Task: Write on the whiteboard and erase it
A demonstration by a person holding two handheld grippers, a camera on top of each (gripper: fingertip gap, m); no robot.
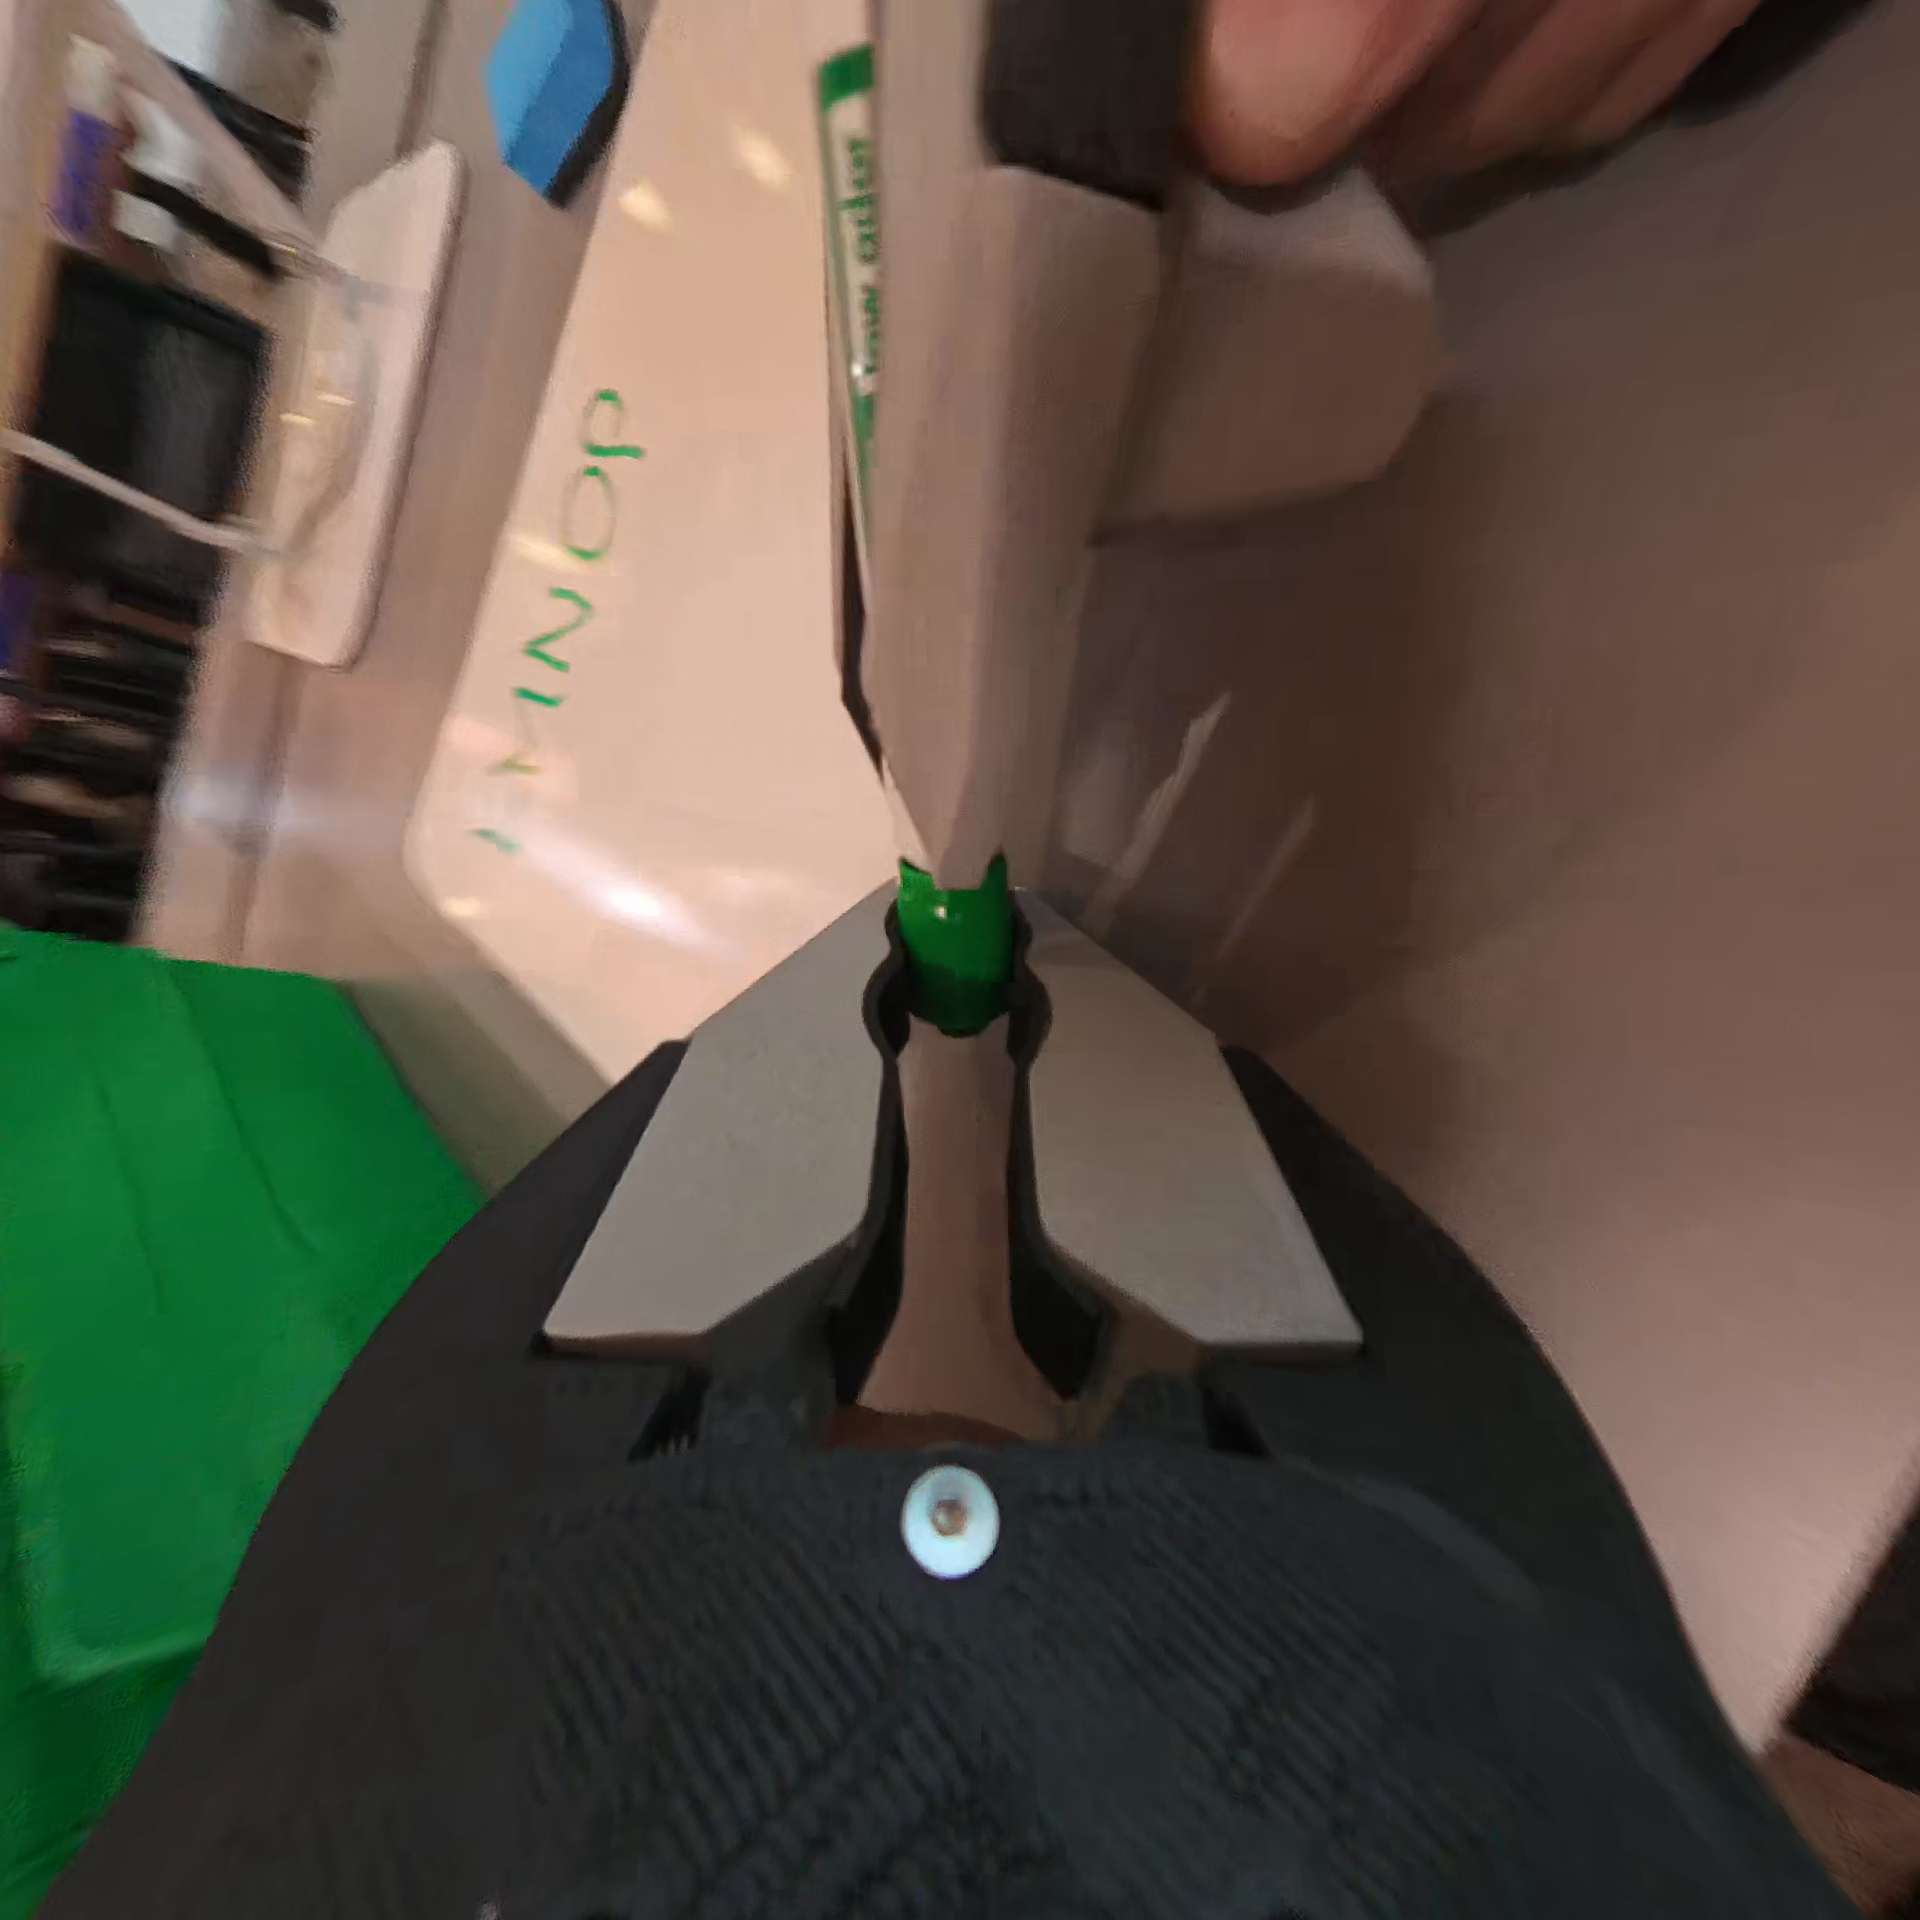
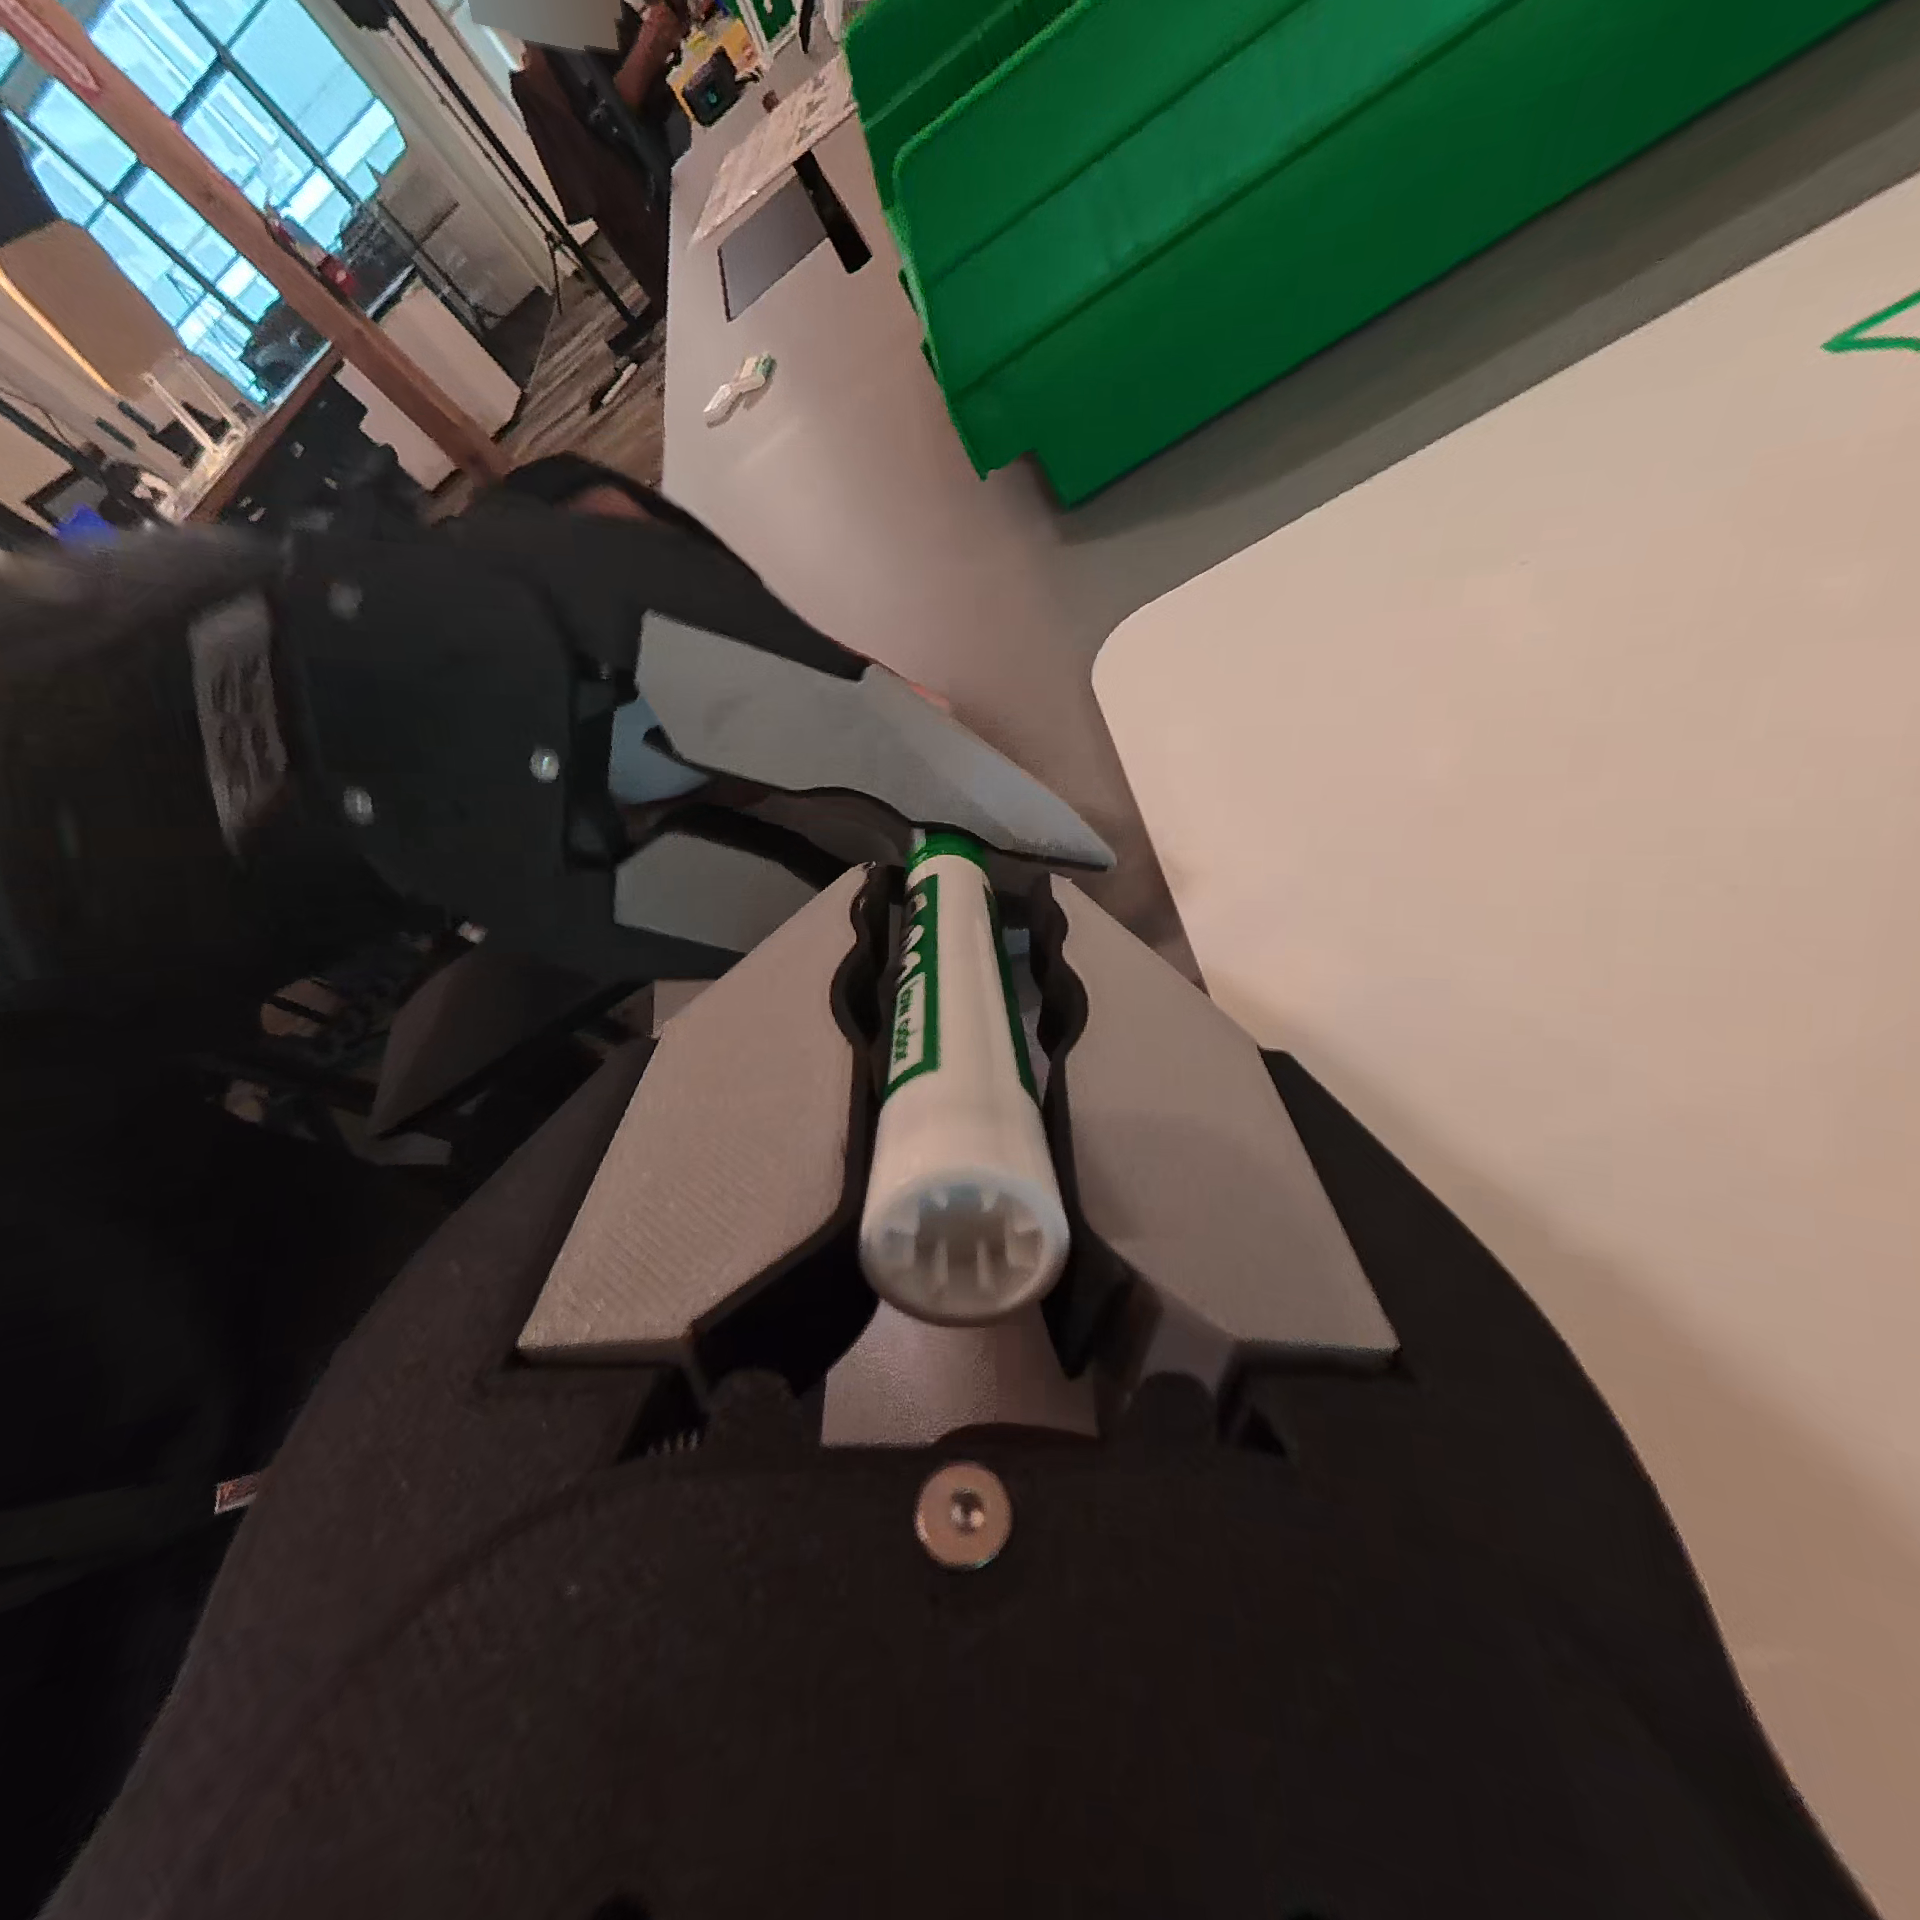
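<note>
Left gripper nips the green cap dead ahead; right gripper clamps the marker barrel.
Left view: jaws narrow on the cap, whiteboard with green writing at ten o'clock, blue eraser at eleven. Right view: jaws snug round the light, stiff, slick barrel, best gripped mid-length; table at twelve, green bins at one.
</note>
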